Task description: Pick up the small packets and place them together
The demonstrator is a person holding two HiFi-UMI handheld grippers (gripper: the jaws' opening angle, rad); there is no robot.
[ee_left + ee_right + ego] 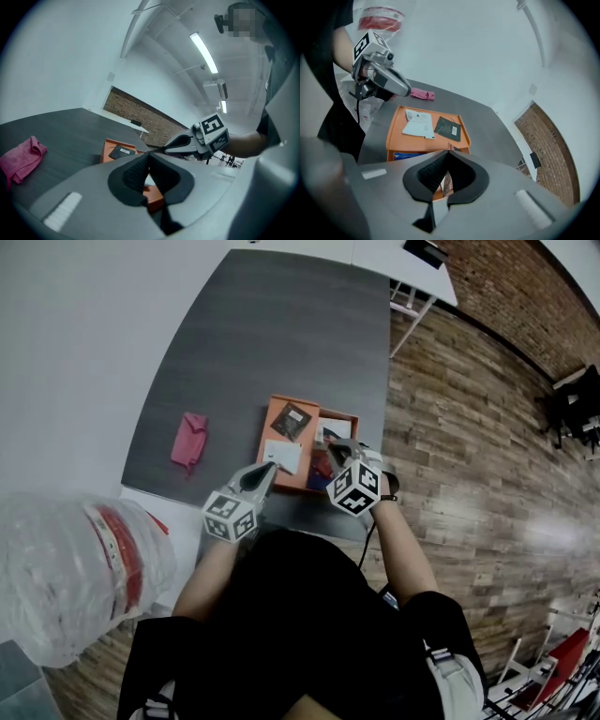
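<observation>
Here, the right hand-held gripper (449,152) has its jaws pressed together. They seem to pinch a thin small packet (446,183), which hangs below the tips with its long axis running down the line of the jaws. Only a sliver shows, so the hold is likely rather than certain.

In the right gripper view, the flat panel of the orange tray (393,126) lies ahead. On it, the white packet (417,125) is at about 11 o'clock and the dark packet (449,128) at 12 o'clock, just beside each other. The white packet's long side runs across the view. A blue packet (405,156) sits in the tray's lower bin, nearer the jaws.

The left hand-held gripper (149,154) is closed too, and empty. In the head view its tip is just beside the white packet, so it is nearer the pile, but the right one carries the load.

Counted, there are two grippers, one tray, two packets on the panel, one apparently in the jaws and at least one in the bin. There is also one pink cloth (190,440) on the desk (262,324) and one plastic bag (66,568).
</observation>
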